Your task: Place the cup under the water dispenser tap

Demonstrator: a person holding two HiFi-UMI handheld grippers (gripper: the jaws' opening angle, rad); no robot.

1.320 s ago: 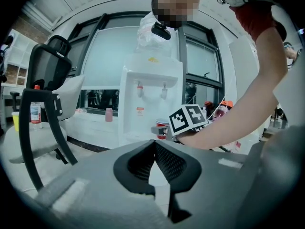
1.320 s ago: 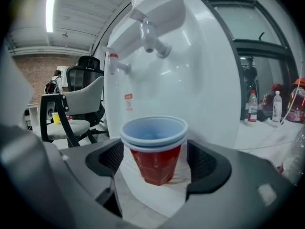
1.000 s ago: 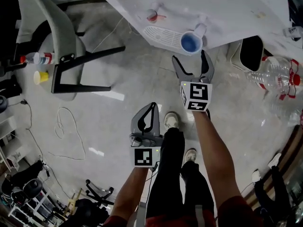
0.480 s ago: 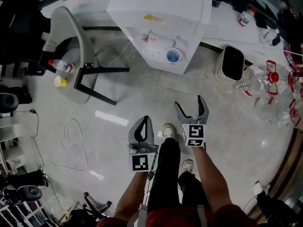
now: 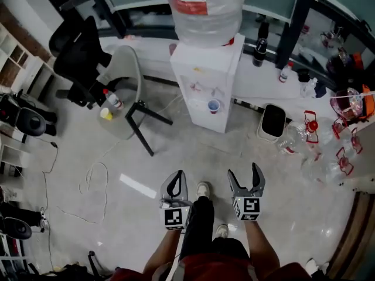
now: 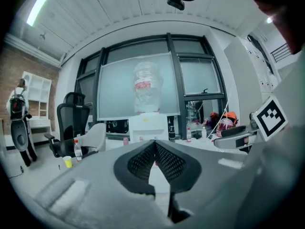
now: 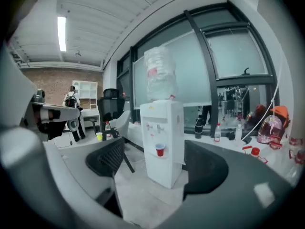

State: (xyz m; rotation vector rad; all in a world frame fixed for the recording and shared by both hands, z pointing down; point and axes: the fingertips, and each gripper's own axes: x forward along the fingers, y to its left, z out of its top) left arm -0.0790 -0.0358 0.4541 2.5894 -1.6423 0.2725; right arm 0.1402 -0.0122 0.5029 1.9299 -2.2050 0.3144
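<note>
The cup, red outside, stands on the drip tray of the white water dispenser under its taps. Both grippers are far back from it, over the floor near the person's legs. My right gripper is open with nothing between its fingers; its jaws have just been closing a little. In the right gripper view the cup and the dispenser show between the jaws, well beyond the right gripper. My left gripper is shut and empty, its tips meeting in front of the distant dispenser.
A grey chair with a bottle and a yellow cup stands left of the dispenser, a black office chair behind it. A black bin and several empty water jugs are at the right. A cable lies on the floor.
Both grippers have pulled far back from the dispenser and risen. The cup stays on the drip tray. The head view now takes in the whole dispenser and room.
</note>
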